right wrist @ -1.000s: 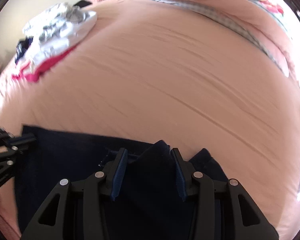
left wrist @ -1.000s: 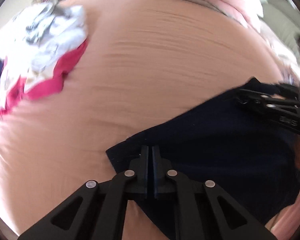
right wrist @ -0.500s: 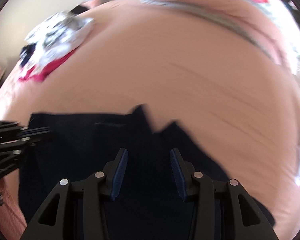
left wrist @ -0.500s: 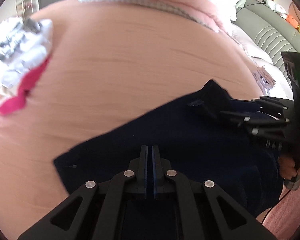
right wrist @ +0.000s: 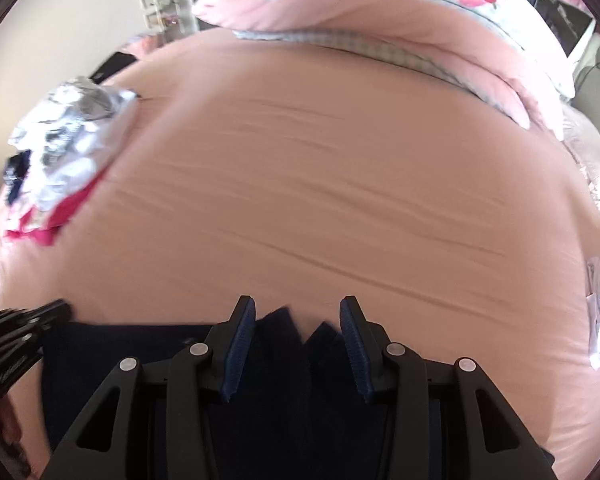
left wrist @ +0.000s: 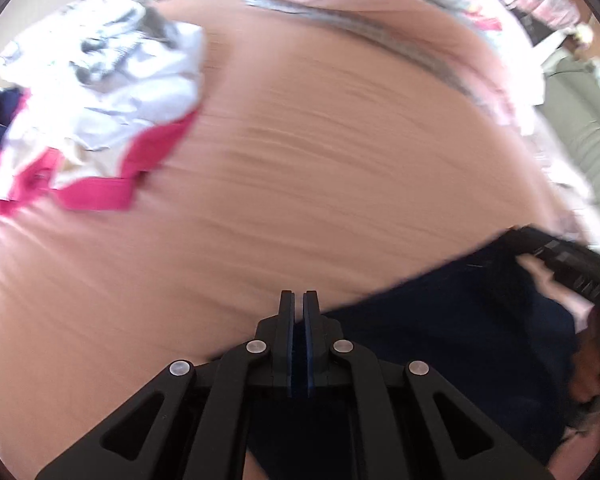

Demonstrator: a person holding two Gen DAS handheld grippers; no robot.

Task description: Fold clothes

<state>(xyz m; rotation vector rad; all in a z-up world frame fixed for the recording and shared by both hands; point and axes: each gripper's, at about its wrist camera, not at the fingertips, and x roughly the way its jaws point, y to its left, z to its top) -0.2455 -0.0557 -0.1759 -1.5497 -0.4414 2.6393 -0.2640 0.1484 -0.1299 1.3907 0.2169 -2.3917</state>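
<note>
Navy garment [left wrist: 452, 328] lay spread on the near edge of the bed [left wrist: 300, 184], a dark, thin cloth that draped limp over the pink sheet. It looked light and soft, with no stiffness of its own, so it would sag and crease wherever it was not held; the sound places to take it were its edges and corners, pinched firmly through the layers. The left tongs [left wrist: 299, 308] were pressed together at the cloth's far edge, but whether cloth sat between their pads could not be told through the blur. The right tongs [right wrist: 298, 320] stood spread, with two peaks of the navy cloth rising between the fingers and neither pad clearly touching them. Well apart, at the far left of the bed, lay a pile of clothes [right wrist: 64, 148], white, grey and magenta. A folded pink quilt [right wrist: 380, 16] lay across the head of the bed.
</note>
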